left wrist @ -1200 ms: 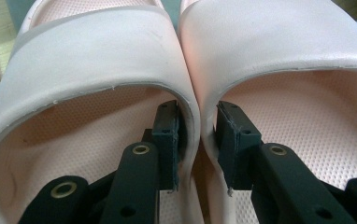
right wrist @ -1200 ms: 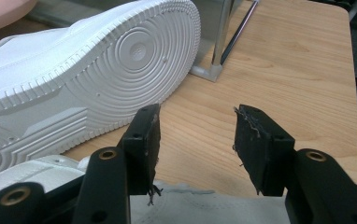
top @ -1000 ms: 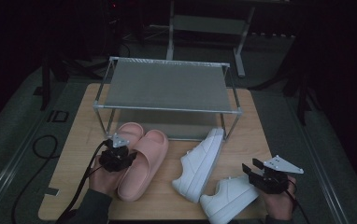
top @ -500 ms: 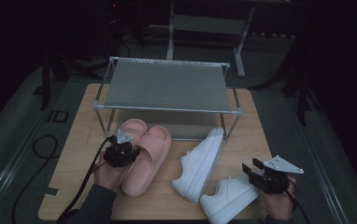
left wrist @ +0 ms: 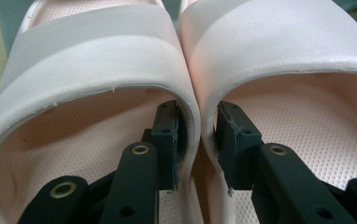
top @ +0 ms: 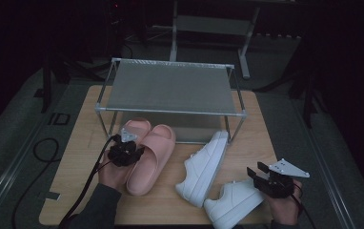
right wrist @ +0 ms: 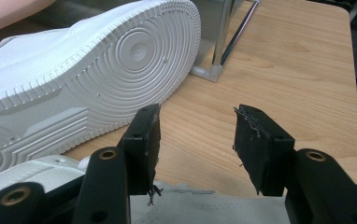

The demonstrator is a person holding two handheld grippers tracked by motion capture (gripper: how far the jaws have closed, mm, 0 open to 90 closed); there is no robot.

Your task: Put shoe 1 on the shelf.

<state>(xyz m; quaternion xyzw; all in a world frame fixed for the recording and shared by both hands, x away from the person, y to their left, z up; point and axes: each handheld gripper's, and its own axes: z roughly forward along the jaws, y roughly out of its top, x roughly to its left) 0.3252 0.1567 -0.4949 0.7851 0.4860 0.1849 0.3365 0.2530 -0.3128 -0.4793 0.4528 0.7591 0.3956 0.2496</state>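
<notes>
**Both slippers pinched as one, toes aimed at the rack**

Nearest me, along the tabletop's near edge at its right corner, my right claw (top: pixel 260 173) hangs with its jaws apart and nothing between them; in the right gripper view there is bare wood in the gap and the white sneaker (top: pixel 235 202) just under the jaws. A second white sneaker (top: pixel 204 167) lies on its side a little farther in, sole turned toward that claw, its toe close to the rack's front right leg.

On the left half of the tabletop, my left claw (top: pixel 125 152) is clamped on the pink slippers (top: pixel 151 155). The left gripper view shows how: one jaw sits inside each slipper, and the two inner walls are squeezed together between the pads (left wrist: pixel 167 135), so the pair is held as one.

The slippers lie side by side, long axes running away from me, heels toward my hand, toes pointing at the metal rack (top: pixel 170 88) near the far edge. The left slipper's toe is already under the rack's front rail. My left hand is clearly the nearer one, and I judge the coming move to be a straight push along that axis, keeping both toes between the front legs.
</notes>
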